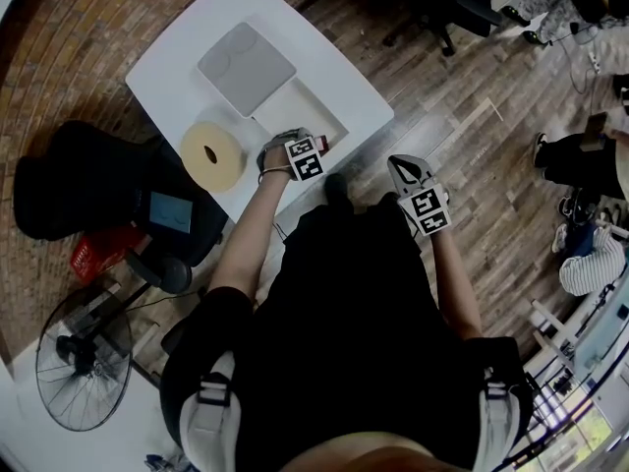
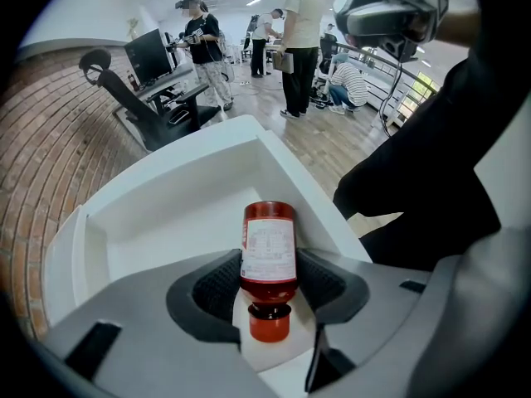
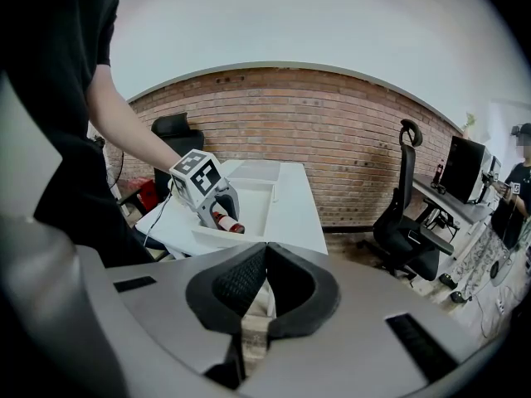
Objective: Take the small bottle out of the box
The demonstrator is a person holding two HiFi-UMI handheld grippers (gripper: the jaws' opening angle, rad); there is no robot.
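Observation:
A small red bottle [image 2: 268,255] with a white label and red cap sits between the dark pads of my left gripper [image 2: 270,282], which is shut on it. It hangs just over the near rim of the open white box [image 2: 166,214]. From the head view, the left gripper [image 1: 295,150] sits at the box's [image 1: 295,101] front edge with the bottle [image 1: 321,144] poking out. In the right gripper view the bottle [image 3: 226,221] shows under the left gripper [image 3: 217,211]. My right gripper [image 1: 411,173] is off the table, shut and empty, pads [image 3: 246,284] touching.
On the white table [image 1: 177,57] lie the box's grey lid [image 1: 246,67] and a cream tape roll [image 1: 213,154]. Black bags, a red item and a floor fan [image 1: 84,362] stand to the left. Office chairs [image 3: 408,214] and several people are further off.

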